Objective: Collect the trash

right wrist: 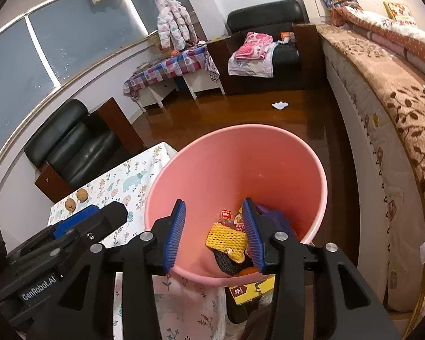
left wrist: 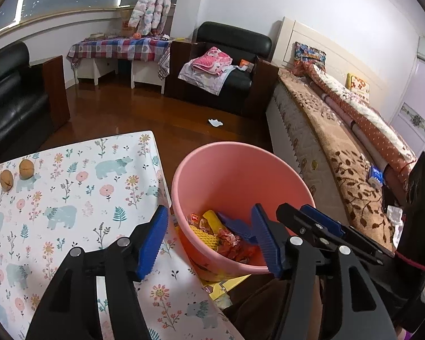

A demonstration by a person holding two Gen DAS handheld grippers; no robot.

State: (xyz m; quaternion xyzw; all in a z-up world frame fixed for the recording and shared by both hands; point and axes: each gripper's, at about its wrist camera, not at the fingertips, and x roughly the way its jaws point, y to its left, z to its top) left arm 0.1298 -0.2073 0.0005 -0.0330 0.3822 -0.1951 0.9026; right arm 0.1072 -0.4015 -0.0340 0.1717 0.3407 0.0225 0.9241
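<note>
A pink bucket (left wrist: 232,170) (right wrist: 240,155) stands on the floor against the table's corner. Inside lie a yellow foam net (left wrist: 204,235) (right wrist: 226,236), red wrappers (left wrist: 229,242) and a purple-blue piece (right wrist: 272,218). My left gripper (left wrist: 209,212) is open and empty, one finger over the floral tablecloth (left wrist: 70,198), the other over the bucket's near rim. My right gripper (right wrist: 212,206) hangs open over the bucket's mouth with nothing between its pads. Each gripper also shows in the other's view: the right gripper (left wrist: 296,211) and the left gripper (right wrist: 99,212).
Two walnuts (left wrist: 26,166) (right wrist: 82,195) sit on the table's far side. A white scrap (left wrist: 215,122) (right wrist: 280,104) lies on the wooden floor. A yellow box (right wrist: 252,287) lies under the bucket. A bed (left wrist: 340,155) runs along the right, black armchairs (left wrist: 229,65) stand behind.
</note>
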